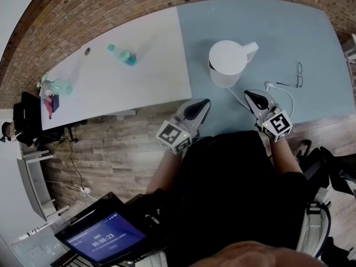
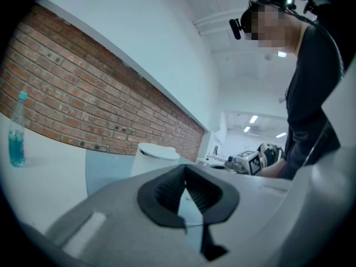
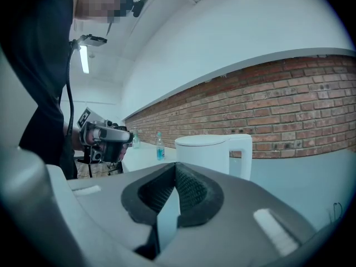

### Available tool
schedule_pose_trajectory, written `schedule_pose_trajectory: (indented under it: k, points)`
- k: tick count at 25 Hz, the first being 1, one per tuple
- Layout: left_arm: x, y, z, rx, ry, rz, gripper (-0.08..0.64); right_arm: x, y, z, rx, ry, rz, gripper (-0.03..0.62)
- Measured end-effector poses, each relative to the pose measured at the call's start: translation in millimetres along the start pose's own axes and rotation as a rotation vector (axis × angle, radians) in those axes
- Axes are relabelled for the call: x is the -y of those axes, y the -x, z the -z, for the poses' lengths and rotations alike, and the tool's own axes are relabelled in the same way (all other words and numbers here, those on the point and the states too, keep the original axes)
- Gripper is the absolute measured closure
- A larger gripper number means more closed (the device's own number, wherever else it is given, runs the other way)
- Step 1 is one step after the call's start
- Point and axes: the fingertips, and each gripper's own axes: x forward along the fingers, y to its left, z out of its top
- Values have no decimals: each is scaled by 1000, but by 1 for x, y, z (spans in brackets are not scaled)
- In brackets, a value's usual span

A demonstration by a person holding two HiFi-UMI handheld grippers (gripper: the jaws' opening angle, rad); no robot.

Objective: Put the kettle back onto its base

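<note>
A white kettle (image 1: 228, 63) stands upright on the blue-grey table (image 1: 311, 38), its handle (image 1: 251, 50) turned to the far right. A white cable (image 1: 240, 100) runs out from under it; I cannot make out the base itself. My left gripper (image 1: 196, 111) hovers near the table's front edge, short of the kettle and to its left, jaws shut and empty. My right gripper (image 1: 256, 100) is short of the kettle on the right, also shut on nothing. The kettle (image 2: 156, 157) lies ahead of the left gripper (image 2: 186, 174), and the kettle (image 3: 211, 152) is close ahead of the right gripper (image 3: 175, 174).
Spectacles (image 1: 298, 74) and the cable's plug end (image 1: 270, 85) lie right of the kettle. A blue-liquid bottle (image 1: 122, 54) stands on the adjoining white table (image 1: 156, 77), with more bottles (image 1: 55, 87) at its far left. A brick wall (image 1: 111, 4) runs behind both tables.
</note>
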Motion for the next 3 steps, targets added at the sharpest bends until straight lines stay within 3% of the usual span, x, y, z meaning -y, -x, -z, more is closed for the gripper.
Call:
schedule_pose_trajectory:
  k: [3]
  points:
    - [0,0,0,0,2,1,555,-4,-2,-3,-5,-1,-8,588]
